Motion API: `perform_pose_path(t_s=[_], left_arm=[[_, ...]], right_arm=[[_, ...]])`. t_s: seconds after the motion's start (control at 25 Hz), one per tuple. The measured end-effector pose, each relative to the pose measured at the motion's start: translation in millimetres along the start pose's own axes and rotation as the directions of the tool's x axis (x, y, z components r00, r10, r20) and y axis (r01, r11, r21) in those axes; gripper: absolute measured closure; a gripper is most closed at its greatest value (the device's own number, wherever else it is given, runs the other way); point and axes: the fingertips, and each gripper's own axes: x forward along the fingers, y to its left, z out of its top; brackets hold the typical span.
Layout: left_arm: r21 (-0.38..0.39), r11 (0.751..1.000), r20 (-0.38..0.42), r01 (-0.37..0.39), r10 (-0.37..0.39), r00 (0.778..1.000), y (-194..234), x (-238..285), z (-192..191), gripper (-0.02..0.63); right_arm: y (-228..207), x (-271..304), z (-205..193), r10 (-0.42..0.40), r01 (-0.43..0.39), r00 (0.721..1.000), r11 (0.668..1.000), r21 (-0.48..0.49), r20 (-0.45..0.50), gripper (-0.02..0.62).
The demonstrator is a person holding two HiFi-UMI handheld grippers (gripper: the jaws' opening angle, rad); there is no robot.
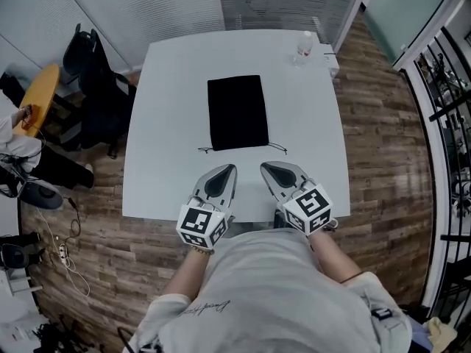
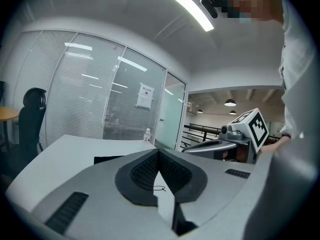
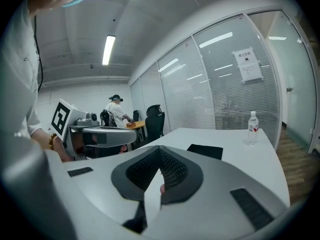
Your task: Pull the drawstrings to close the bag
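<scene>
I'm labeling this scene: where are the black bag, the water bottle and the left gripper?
black bag point(image 1: 237, 112), head view, its middle.
water bottle point(image 1: 305, 45), head view, its body.
left gripper point(image 1: 231, 168), head view, tips of its jaws.

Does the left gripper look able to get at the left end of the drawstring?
Probably yes: only bare table lies between the left gripper and the left end of the drawstring. Its jaws are shut, so they would need opening first.

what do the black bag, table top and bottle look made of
Bag: likely matte black fabric; lies flat, no shine, thin drawstrings at its near end.
Table: smooth white top, perhaps laminate; even, faint sheen.
Bottle: probably clear plastic; see-through body.
</scene>
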Motion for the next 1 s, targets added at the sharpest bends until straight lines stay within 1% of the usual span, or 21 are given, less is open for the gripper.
perform_pose_path(t_s=[0.12, 0.2, 0.36, 0.56, 0.76, 0.88, 1.0], left_arm=[[0.011, 0.999, -0.035, 0.035, -0.035, 0.999, -3.4, 15.0, -2.7, 0.595], [0.017, 0.998, -0.043, 0.062, -0.061, 0.997, 2.6, 18.7, 0.2, 0.595], [0.009, 0.997, -0.032, 0.075, -0.075, 0.997, 29.1, 16.3, 8.3, 0.595], [-0.002, 0.994, -0.038, 0.113, -0.113, 0.993, 43.7, 22.2, 9.3, 0.595], [-0.014, 0.994, -0.045, 0.107, -0.108, 0.993, 54.4, 26.9, 4.8, 0.595], [-0.037, 0.994, -0.045, 0.102, -0.104, 0.994, 68.6, 24.1, 0.9, 0.595], [-0.043, 0.996, -0.056, 0.079, -0.081, 0.995, 84.3, 18.9, -7.5, 0.595]], right_arm=[[-12.9, -2.8, 1.4, -0.043, 0.043, 0.999, 0.999, 0.023, 0.003, 0.574], [-16.5, 0.4, 5.4, -0.073, 0.073, 0.997, 0.997, 0.041, 0.007, 0.574], [-13.6, 18.7, 9.9, -0.089, 0.088, 0.996, 0.994, 0.061, 0.013, 0.574], [-16.3, 34.4, 10.2, -0.111, 0.110, 0.994, 0.992, 0.065, 0.012, 0.573], [-23.5, 39.4, 4.9, -0.141, 0.142, 0.990, 0.989, 0.051, -0.010, 0.574], [-28.2, 43.9, -1.3, -0.167, 0.168, 0.986, 0.984, 0.060, -0.027, 0.573], [-35.3, 46.9, -12.5, -0.186, 0.189, 0.981, 0.980, 0.068, -0.053, 0.573]])
